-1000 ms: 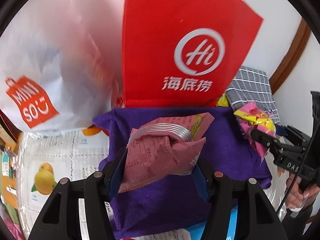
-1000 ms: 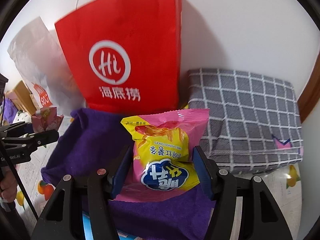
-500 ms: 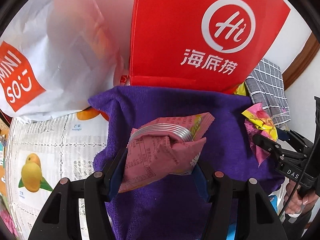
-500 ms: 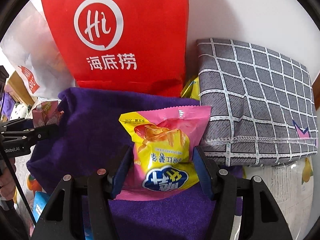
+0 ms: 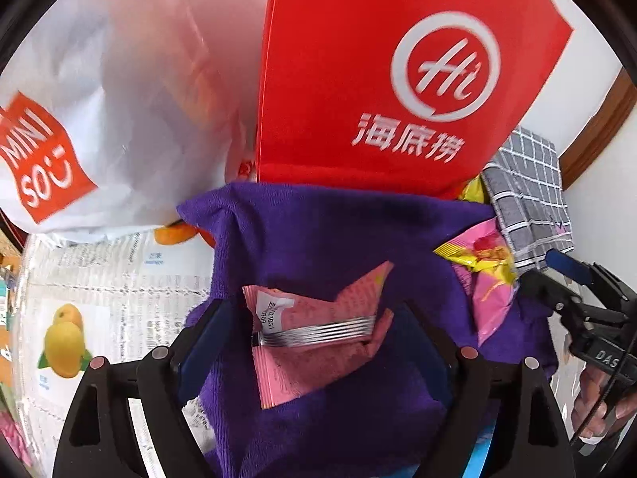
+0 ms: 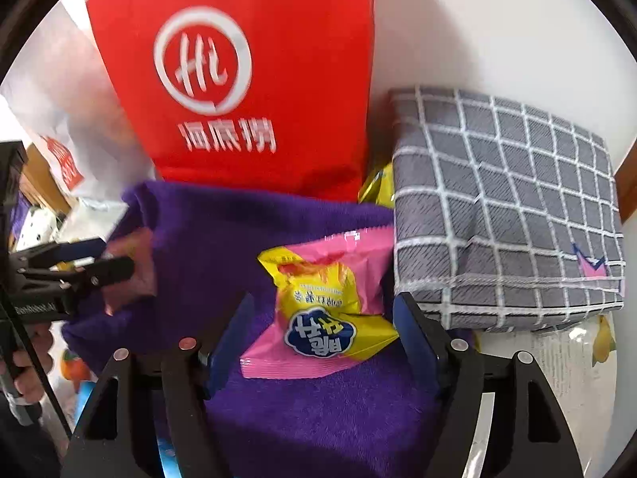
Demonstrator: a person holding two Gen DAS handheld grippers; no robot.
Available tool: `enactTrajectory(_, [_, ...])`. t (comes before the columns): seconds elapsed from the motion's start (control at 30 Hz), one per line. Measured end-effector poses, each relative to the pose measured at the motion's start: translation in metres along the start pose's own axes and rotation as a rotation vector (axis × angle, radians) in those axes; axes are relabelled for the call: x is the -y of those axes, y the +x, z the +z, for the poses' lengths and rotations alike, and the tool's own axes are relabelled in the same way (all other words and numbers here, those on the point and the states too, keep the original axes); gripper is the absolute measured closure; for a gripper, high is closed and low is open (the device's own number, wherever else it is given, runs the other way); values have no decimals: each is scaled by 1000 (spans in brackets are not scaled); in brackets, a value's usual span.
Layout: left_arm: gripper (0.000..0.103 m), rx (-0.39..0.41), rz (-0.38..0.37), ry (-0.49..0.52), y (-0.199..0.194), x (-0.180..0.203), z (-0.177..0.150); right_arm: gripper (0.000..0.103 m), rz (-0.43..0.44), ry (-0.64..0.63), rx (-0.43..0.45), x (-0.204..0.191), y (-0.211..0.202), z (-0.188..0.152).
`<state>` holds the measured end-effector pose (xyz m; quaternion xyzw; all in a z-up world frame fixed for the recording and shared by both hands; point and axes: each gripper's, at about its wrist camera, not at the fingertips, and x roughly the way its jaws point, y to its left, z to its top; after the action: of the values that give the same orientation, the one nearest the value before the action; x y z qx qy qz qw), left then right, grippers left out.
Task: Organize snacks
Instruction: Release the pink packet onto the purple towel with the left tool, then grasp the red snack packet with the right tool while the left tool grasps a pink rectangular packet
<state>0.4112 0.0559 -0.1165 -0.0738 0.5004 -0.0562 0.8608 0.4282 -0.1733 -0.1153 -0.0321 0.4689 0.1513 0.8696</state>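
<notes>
A pink snack packet (image 5: 314, 338) lies on the purple cloth (image 5: 318, 239) between the fingers of my left gripper (image 5: 314, 310). Those jaws are opening, and neither pad touches the packet. In the right wrist view a pink and yellow snack packet (image 6: 322, 310) rests on the purple cloth (image 6: 239, 231) inside my right gripper (image 6: 324, 298). These jaws are opening too, with a gap at the left pad. Each gripper shows in the other's view: the right gripper (image 5: 557, 279) beside its packet (image 5: 485, 279), and the left gripper (image 6: 99, 263) blurred at the left edge.
A red paper bag (image 5: 398, 79) stands right behind the cloth, with a white plastic bag (image 5: 99, 119) to its left. A folded grey checked cloth (image 6: 505, 207) lies at the right. A fruit-print table cover (image 5: 99, 298) is underneath. A person's hand (image 5: 597, 406) holds the right gripper.
Both pairs of jaws have widened. The pink packet dropped out of the left grip and tipped over onto the purple cloth. The pink and yellow packet settled onto the cloth as the right grip loosened.
</notes>
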Motion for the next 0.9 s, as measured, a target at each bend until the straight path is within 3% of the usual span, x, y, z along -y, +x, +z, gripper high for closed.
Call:
enactTrajectory(0.13, [18, 22, 15, 20, -21, 6, -2, 29, -22, -10, 103, -5, -35, 3])
enactTrajectory(0.3, [18, 78, -51, 13, -57, 6, -16, 29, -63, -54, 190, -16, -72, -4])
enactTrajectory(0.47, [19, 98, 11, 14, -92, -1, -40, 29, -53, -59, 179, -34, -96, -24])
enactTrajectory(0.6, [20, 174, 23, -10, -128, -9, -61, 29, -16, -26, 131, -42, -115, -44])
enactTrajectory(0.7, [19, 184, -10, -17, -152, -14, -78, 29, 23, 11, 115, -46, -134, -66])
enactTrajectory(0.9, [19, 153, -113, -44, -185, -18, -114, 27, -54, 7, 147, -65, -170, -112])
